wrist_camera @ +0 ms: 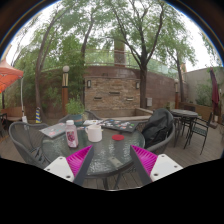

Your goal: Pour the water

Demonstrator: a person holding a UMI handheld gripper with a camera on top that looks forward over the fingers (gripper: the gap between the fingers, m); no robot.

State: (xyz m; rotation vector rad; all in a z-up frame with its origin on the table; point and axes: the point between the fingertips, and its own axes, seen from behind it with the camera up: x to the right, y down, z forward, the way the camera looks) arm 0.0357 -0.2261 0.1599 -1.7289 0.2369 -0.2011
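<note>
The gripper (111, 160) hangs above the near rim of a round glass table (112, 152) on an outdoor patio, its two fingers spread wide apart with nothing held between them; the pink pads (79, 158) on their inner faces show as bright wedges at either side of the gap. Beyond the fingers, past the left one, a clear bottle (71, 133) with a pink label stands upright on the table top, apart from both fingers and untouched. Just to the right of the bottle, farther ahead and roughly in line with the gap between the jaws, stands a pale cup (95, 131), close to the bottle but whether the two touch cannot be told. A small red thing (118, 137) lies flat on the glass ahead of the right finger, too small to name. Past the right finger a dark bag (157, 127) rests on the seat of a chair (165, 140) drawn up to the table. A metal chair (25, 142) stands beyond the left finger, beside the table. Well beyond the table runs a brick wall (112, 92), and tall trees (138, 30) rise behind it. Far off beyond the right finger stands another table (186, 113) with chairs about it.
</note>
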